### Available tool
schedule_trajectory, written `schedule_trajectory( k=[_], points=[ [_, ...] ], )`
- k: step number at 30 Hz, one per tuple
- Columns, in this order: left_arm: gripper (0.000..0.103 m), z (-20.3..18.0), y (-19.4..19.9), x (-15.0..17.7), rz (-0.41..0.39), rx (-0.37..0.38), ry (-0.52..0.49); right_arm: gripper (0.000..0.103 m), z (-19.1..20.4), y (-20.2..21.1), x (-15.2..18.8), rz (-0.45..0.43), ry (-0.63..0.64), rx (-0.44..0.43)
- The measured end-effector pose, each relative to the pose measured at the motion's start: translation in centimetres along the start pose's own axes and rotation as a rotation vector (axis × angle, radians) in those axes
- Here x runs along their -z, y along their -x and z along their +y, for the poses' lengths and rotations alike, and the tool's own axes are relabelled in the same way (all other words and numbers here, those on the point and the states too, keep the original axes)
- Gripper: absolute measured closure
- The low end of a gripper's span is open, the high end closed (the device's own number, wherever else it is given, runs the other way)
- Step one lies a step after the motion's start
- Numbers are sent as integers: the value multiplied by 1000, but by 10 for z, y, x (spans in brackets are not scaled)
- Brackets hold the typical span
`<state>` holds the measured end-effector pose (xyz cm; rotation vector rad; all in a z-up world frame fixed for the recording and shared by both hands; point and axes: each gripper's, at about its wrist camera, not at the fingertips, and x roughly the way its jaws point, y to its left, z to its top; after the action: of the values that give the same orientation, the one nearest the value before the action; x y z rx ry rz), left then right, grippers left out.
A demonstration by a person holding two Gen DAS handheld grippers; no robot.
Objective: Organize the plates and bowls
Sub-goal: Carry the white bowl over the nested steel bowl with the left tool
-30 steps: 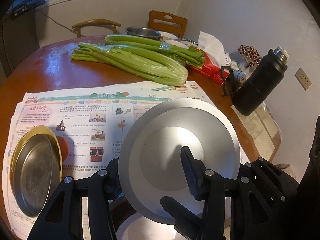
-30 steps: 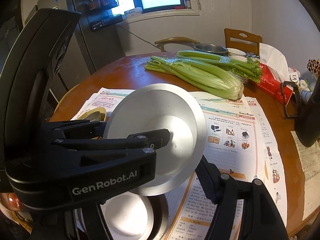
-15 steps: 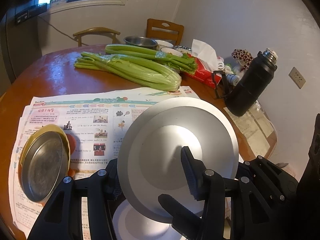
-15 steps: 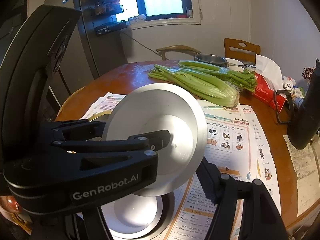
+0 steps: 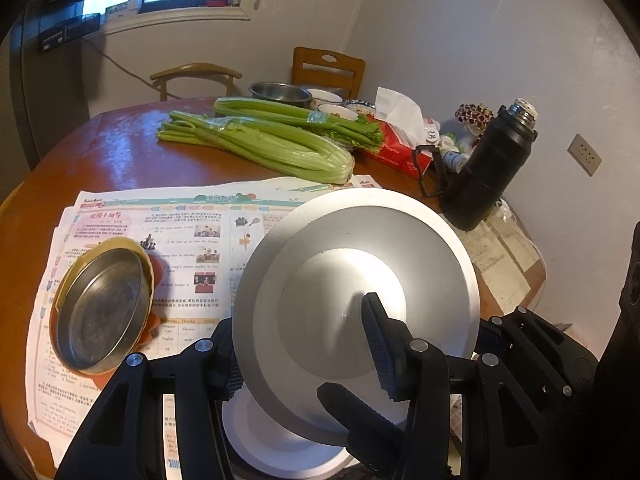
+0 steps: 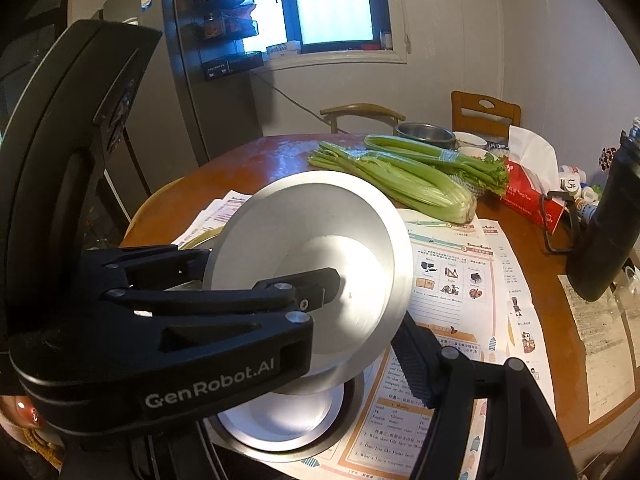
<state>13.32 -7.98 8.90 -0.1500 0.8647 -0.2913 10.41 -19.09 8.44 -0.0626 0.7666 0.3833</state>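
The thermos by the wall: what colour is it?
Black thermos, with a bare metal neck at the top. Left wrist view shows it best.

Lower dish: largely covered by the tilted silver bowl; its near side is cut off at the bottom edge.
Newspaper: text too small to be read.
Far-edge bowls: partly screened by celery.

"GenRobot.AI" in pale letters on the black left gripper body, lower left of right wrist view. Worksheet at center right carries a "Student English" header, words like "Monday", "Chinese", "English", "maths"; remaining print too small to read.
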Motion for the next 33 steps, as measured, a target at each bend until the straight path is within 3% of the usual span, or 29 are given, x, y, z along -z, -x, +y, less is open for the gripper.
schedule_trajectory(
  k=[18, 33],
  points=[
    [51, 7, 11, 27, 16, -33, 22, 33, 19, 5, 16, 20, 37, -27],
    [51, 14, -20, 55, 98, -87, 45, 33, 23, -17, 46, 99, 43, -50]
  ],
)
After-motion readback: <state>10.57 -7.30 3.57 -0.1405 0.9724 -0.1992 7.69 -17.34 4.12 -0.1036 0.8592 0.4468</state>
